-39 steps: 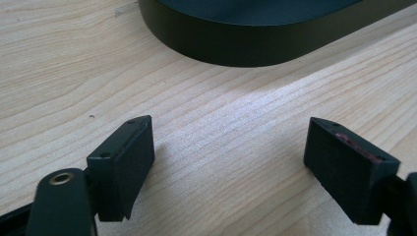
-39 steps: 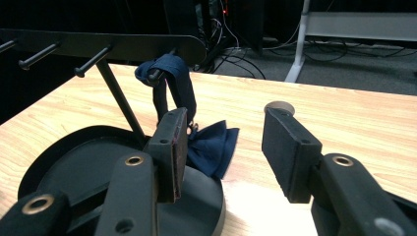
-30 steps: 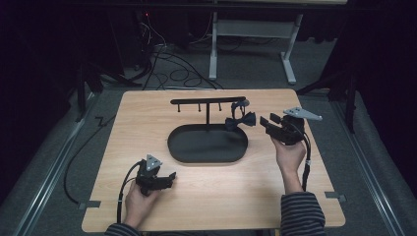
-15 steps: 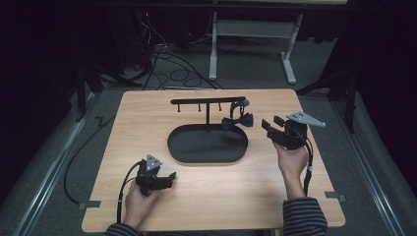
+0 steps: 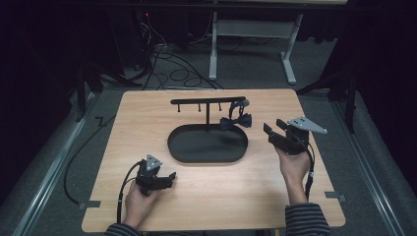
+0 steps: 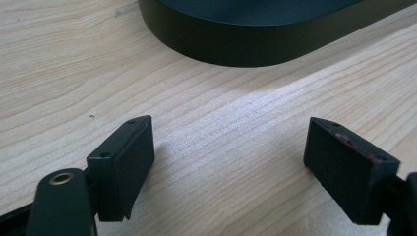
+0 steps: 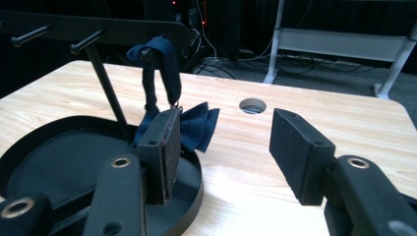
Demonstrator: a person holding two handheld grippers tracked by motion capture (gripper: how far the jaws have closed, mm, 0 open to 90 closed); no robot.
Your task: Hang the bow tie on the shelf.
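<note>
I hold the right tool (image 5: 275, 132) near the right edge of the surface (image 5: 147, 113), its jaws spread wide and holding nothing; in the right gripper view the right tool (image 7: 231, 147) points toward the bow tie (image 7: 194, 125), from which it stands apart. The bow tie (image 5: 236, 121), dark blue, hangs by its strap from a peg at the right end of the black stand's crossbar (image 5: 206, 101), and its bow dangles just over the far right rim of the oval tray (image 5: 206, 158) that forms the stand's base; whether the bow touches that rim I cannot tell. The other pegs of the crossbar (image 7: 88, 29) carry nothing. My left tool (image 5: 169, 175) rests low near the front left part of the surface, jaws likewise wide apart and empty; in the left gripper view the left tool (image 6: 228, 157) looks across bare wood at the tray's near wall (image 6: 255, 46). As I judge it, the hanging of the bow tie on the stand is done, since the strap sits looped over the peg and neither tool grips it; what seems left is to draw the right tool clear and check that the tie hangs freely without slipping off the peg.
</note>
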